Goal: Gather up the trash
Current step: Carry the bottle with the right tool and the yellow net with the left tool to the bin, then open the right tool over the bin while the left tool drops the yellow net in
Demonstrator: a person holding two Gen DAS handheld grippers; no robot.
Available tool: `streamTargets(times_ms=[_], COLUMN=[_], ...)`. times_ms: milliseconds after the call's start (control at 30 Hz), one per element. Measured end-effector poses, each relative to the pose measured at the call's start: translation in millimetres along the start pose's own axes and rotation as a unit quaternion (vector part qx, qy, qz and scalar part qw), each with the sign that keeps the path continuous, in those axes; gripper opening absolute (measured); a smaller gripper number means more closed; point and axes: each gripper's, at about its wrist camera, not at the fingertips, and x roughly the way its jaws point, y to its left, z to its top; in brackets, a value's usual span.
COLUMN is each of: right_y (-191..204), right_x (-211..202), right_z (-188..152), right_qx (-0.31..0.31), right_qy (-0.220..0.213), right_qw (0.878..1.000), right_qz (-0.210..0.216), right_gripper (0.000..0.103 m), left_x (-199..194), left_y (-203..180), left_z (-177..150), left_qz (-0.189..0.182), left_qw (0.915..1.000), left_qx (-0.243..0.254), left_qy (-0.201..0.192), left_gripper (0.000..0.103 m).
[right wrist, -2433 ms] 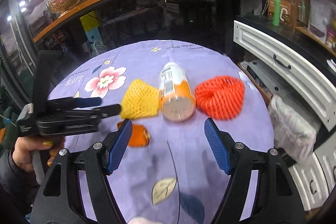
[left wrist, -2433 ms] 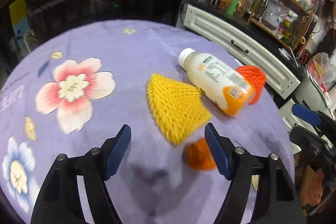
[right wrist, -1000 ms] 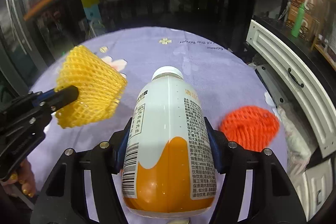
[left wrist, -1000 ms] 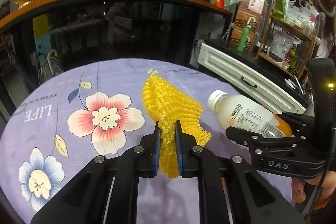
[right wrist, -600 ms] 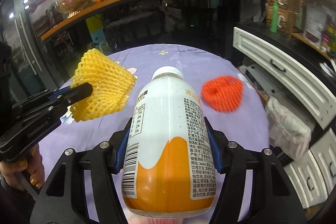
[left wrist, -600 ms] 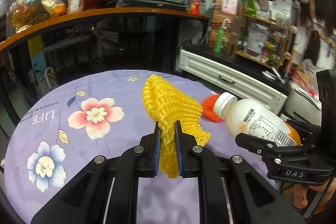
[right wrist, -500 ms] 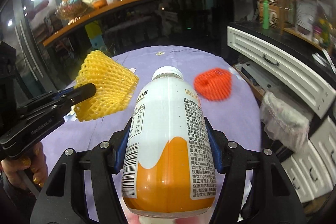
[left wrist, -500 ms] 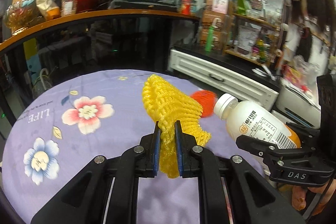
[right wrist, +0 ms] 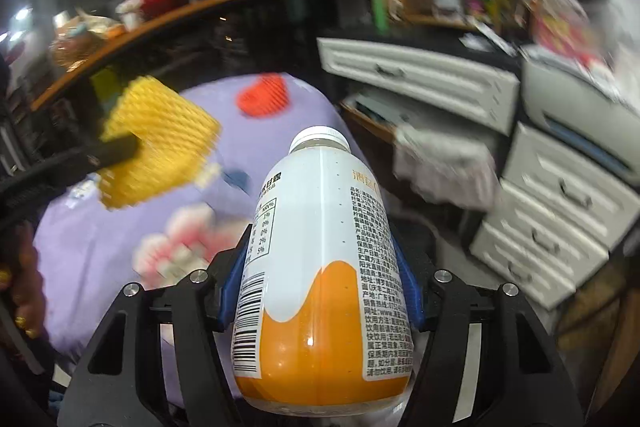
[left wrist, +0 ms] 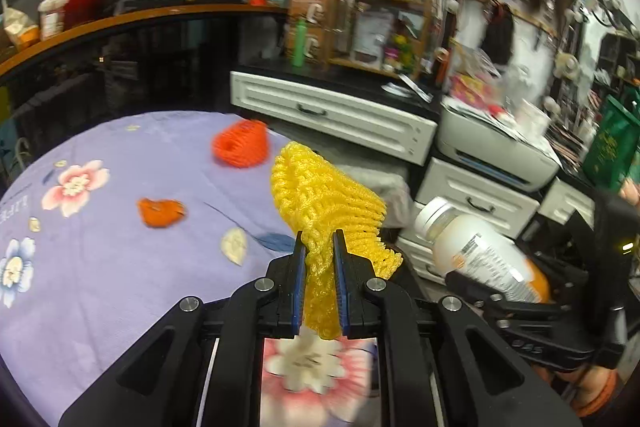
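Observation:
My left gripper [left wrist: 319,247] is shut on a yellow foam fruit net [left wrist: 324,199] and holds it in the air above the right edge of the round table [left wrist: 100,267]. My right gripper [right wrist: 320,267] is shut on a white and orange drink bottle [right wrist: 320,267], cap pointing away; the bottle also shows in the left wrist view [left wrist: 476,251]. The yellow net shows at the left of the right wrist view [right wrist: 156,143]. An orange foam net [left wrist: 240,143] and a small orange scrap [left wrist: 160,211] lie on the purple floral tablecloth.
White drawer cabinets [left wrist: 332,115] and a printer [left wrist: 492,147] stand to the right of the table. A grey bag [right wrist: 444,163] hangs beside the table's right edge. Cluttered shelves [left wrist: 360,19] fill the background.
Both grippers have swung to the right, away from the table's middle and towards the cabinets, each still holding its item. The right wrist view is blurred by motion.

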Motion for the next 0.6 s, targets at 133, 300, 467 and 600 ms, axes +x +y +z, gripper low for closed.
streamTargets(times_ms=[133, 300, 467, 600], right_y=[-26.1, -40.2, -44.4, -49.9], right_x=[28.2, 77.6, 124.2, 148.6], right_z=[-22.5, -41.2, -61.7, -73.7], right_qx=[0.026, 0.051, 0.069, 0.072], right_qy=[0.033, 0.076, 0.114, 0.13], right_qw=[0.999, 0.996, 0.991, 0.989], right_qz=[-0.017, -0.019, -0.011, -0.025], right_gripper=[0.062, 0.062, 0.062, 0.063], left_x=[10.9, 26.3, 42.8, 52.4], left_y=[-22.7, -41.0, -53.0, -56.3], left_z=[-10.6, -24.9, -36.5, -40.8], left_qz=[-0.018, -0.033, -0.034, -0.033], left_qw=[0.9996, 0.9982, 0.9963, 0.9952], left_qx=[0.016, 0.028, 0.042, 0.047], left_qy=[0.016, 0.04, 0.067, 0.08], left_gripper=[0.013, 0.013, 0.013, 0.013])
